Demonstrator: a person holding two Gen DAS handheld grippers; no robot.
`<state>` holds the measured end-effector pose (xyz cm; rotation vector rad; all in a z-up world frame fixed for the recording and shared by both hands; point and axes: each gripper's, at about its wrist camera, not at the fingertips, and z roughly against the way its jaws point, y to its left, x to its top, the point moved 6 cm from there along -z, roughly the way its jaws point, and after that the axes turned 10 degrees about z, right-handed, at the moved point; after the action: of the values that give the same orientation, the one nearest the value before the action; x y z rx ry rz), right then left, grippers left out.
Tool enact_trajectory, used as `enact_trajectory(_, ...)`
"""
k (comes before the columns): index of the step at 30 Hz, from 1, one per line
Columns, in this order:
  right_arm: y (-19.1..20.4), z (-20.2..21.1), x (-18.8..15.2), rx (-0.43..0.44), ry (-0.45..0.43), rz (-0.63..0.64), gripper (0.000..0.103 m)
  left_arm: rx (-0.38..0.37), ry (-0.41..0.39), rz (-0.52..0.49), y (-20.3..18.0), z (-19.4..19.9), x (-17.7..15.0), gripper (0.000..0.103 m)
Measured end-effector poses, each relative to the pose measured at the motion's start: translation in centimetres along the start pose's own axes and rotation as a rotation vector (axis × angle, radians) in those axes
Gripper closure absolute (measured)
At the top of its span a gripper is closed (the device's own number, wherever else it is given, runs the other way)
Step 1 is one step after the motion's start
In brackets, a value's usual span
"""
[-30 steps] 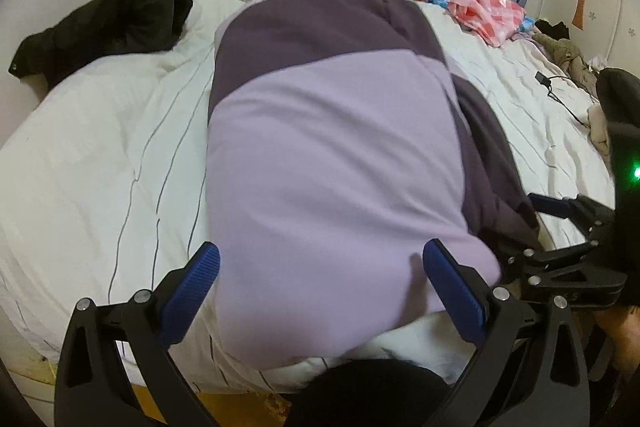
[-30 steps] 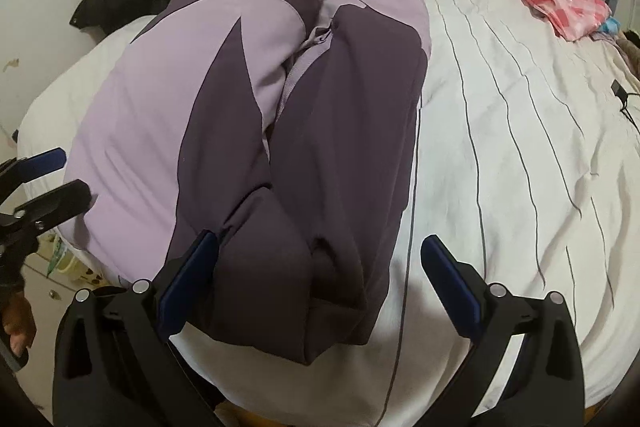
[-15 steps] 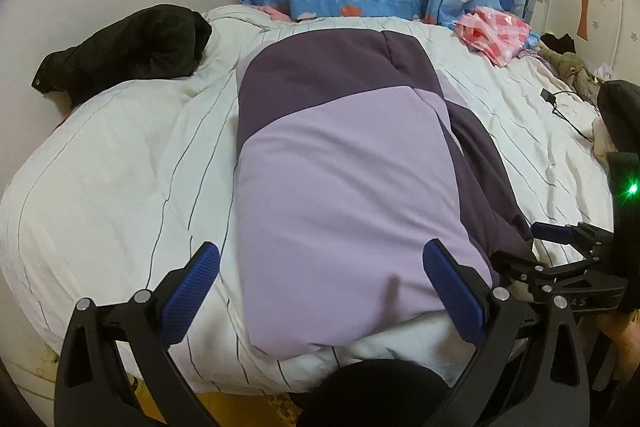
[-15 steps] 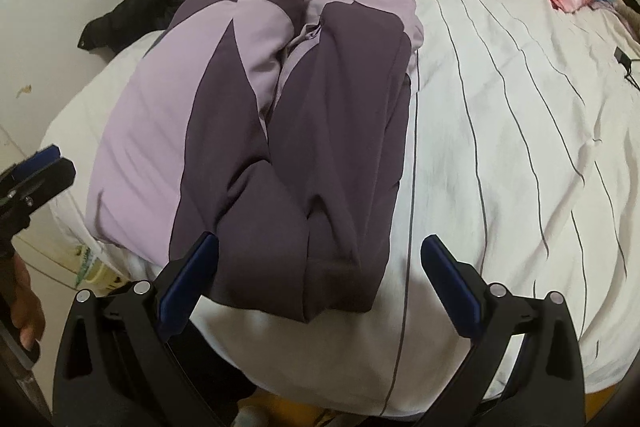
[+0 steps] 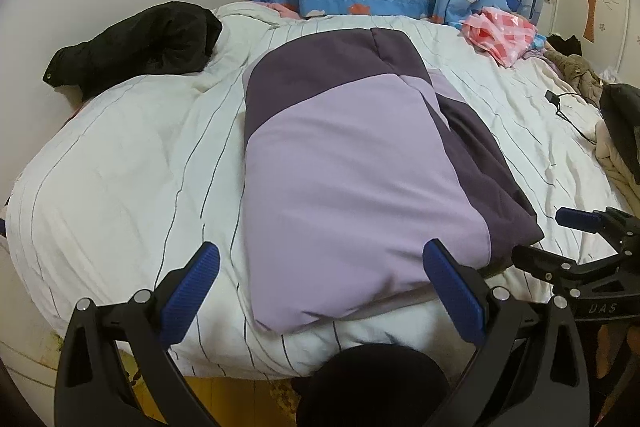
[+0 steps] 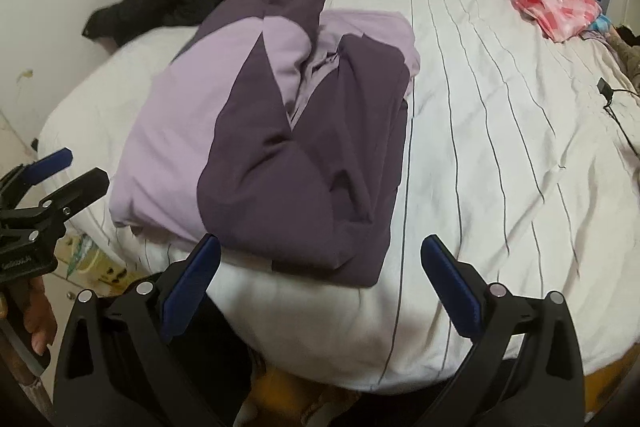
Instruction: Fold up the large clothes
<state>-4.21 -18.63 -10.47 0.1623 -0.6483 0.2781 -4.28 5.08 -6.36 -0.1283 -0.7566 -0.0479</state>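
On the bed, near its front edge, the folded purple jacket lies flat on the striped white quilt. Left gripper and right gripper both hang over that edge, jaws spread wide, holding nothing.

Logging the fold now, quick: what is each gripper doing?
Left gripper: open, empty, near the jacket.
Right gripper: open, empty.
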Motion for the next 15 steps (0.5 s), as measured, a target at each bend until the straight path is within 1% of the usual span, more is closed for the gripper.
enact_trajectory(2,0.4,1.1,0.4,0.001,-0.042,0.014,0.006,-0.010,0.001,0.014,0.2,0.5,0.0,0.006)
enact_trajectory(4,0.9,2.5,1.0,-0.017,-0.077,0.035,0.006,-0.013,0.000,0.025,0.2,1.0,0.0,0.006)
enact_trajectory(7,1.4,3.1,1.3,-0.039,-0.070,0.045,0.006,-0.021,0.003,0.032,0.1,1.6,-0.1,0.006)
enact_trajectory(8,1.4,3.2,1.4,-0.038,-0.065,0.040,0.006,-0.024,0.014,0.024,-0.2,1.7,-0.1,0.006)
enact_trajectory(11,1.3,3.3,1.3,-0.039,-0.057,0.023,0.006,-0.001,0.058,0.000,-0.8,1.8,-0.3,0.006)
enact_trajectory(15,1.1,3.3,1.3,-0.049,-0.041,0.015,0.006,0.005,0.056,0.002,-1.0,2.1,-0.3,0.006)
